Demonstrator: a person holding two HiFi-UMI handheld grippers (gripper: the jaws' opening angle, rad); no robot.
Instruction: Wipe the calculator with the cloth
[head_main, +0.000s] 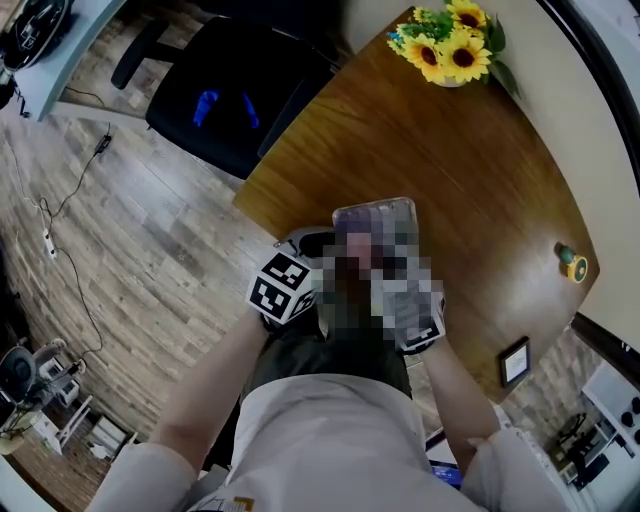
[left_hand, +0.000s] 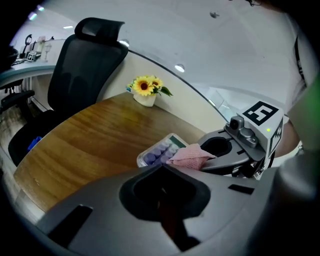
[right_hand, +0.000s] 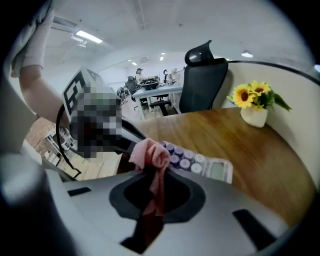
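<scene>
Right tool (right_hand: 158, 174) pinching one pink cloth (right_hand: 149, 153), left tool (left_hand: 160, 170) gripping one calculator (left_hand: 159, 150)

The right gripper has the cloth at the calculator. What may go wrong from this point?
The calculator lies loose on the table. The left gripper, with its jaws shut, does not hold it, so a wiping stroke may push it along. The right gripper pinches the cloth as a small bunch, which may drag out under friction.

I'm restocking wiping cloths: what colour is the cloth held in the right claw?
Pink; the cloth shows best in the right gripper view.
</scene>
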